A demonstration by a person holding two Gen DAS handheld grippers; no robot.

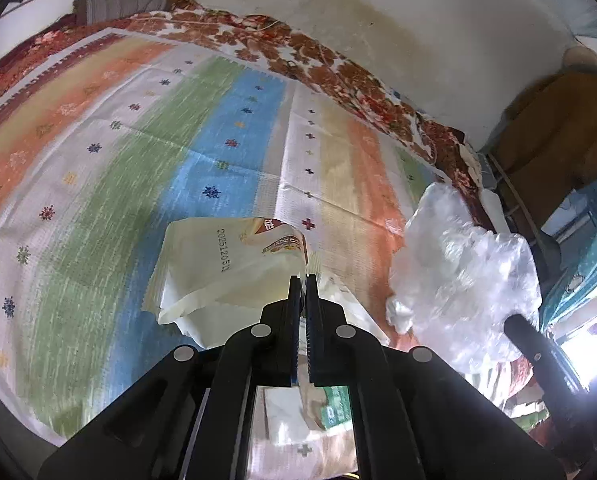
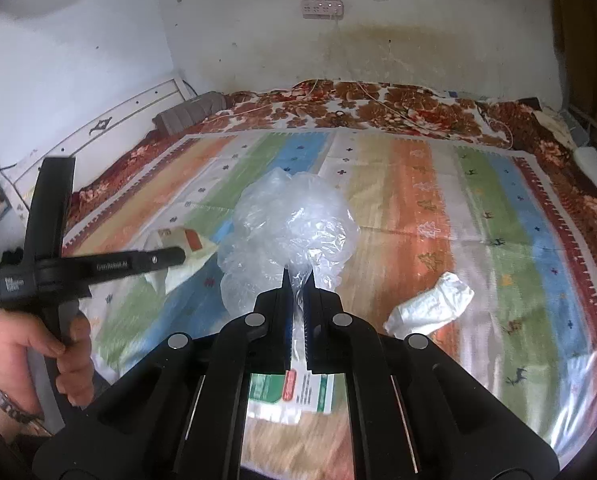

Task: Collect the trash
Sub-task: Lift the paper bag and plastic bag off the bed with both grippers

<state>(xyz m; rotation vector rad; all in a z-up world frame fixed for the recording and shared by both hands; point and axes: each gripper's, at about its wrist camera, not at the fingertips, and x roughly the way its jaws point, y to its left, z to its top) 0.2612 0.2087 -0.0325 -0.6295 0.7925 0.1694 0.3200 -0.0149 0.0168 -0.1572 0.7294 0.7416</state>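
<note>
My left gripper (image 1: 303, 278) is shut on a cream snack wrapper (image 1: 226, 268) with a printed date, held above the striped bed cover. The wrapper also shows in the right wrist view (image 2: 186, 256), partly behind the left gripper's body (image 2: 98, 266). My right gripper (image 2: 298, 274) is shut on a clear plastic bag (image 2: 294, 220), which billows up over the bed. The bag also shows at the right of the left wrist view (image 1: 466, 276). A crumpled white tissue (image 2: 430, 304) lies on the cover to the right of the right gripper. A green and white packet (image 2: 294, 392) lies below the right gripper's fingers.
The striped cover (image 2: 478, 216) lies over a red floral blanket (image 2: 378, 108) on the bed. A grey rolled pillow (image 2: 190, 114) lies at the headboard. A wall with a power strip (image 2: 322, 8) stands behind. A brown cabinet (image 1: 558, 136) stands past the bed's edge.
</note>
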